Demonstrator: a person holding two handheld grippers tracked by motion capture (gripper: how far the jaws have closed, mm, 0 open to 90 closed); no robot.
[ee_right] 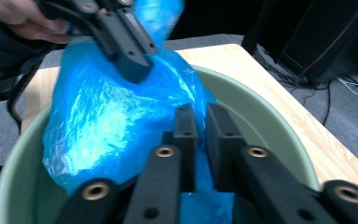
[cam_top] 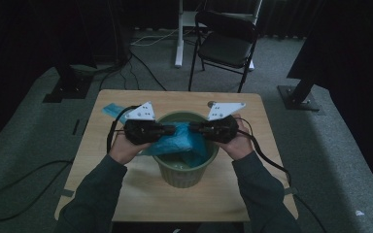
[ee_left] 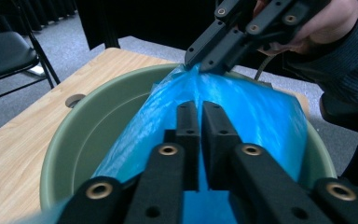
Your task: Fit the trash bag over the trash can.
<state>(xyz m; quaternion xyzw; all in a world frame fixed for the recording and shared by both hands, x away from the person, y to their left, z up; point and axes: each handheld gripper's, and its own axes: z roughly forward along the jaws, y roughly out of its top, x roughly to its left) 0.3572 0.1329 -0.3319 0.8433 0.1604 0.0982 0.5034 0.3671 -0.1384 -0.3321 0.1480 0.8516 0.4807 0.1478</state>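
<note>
A ribbed green bin stands in the middle of the wooden table. A thin blue plastic bag hangs over its mouth and down inside. From the left, my left gripper pinches the bag's film, which shows in the narrow slit between its jaws. My right gripper comes from the right, and its jaws are likewise closed on the blue film. The two sets of fingertips almost meet above the bin. The bag bulges between them, and the bin's bottom is hidden.
More blue plastic lies on the table at the back left, behind my left hand. A round hole sits near the table's far edge. A black folding chair stands beyond the table. Cables trail over the floor on the left.
</note>
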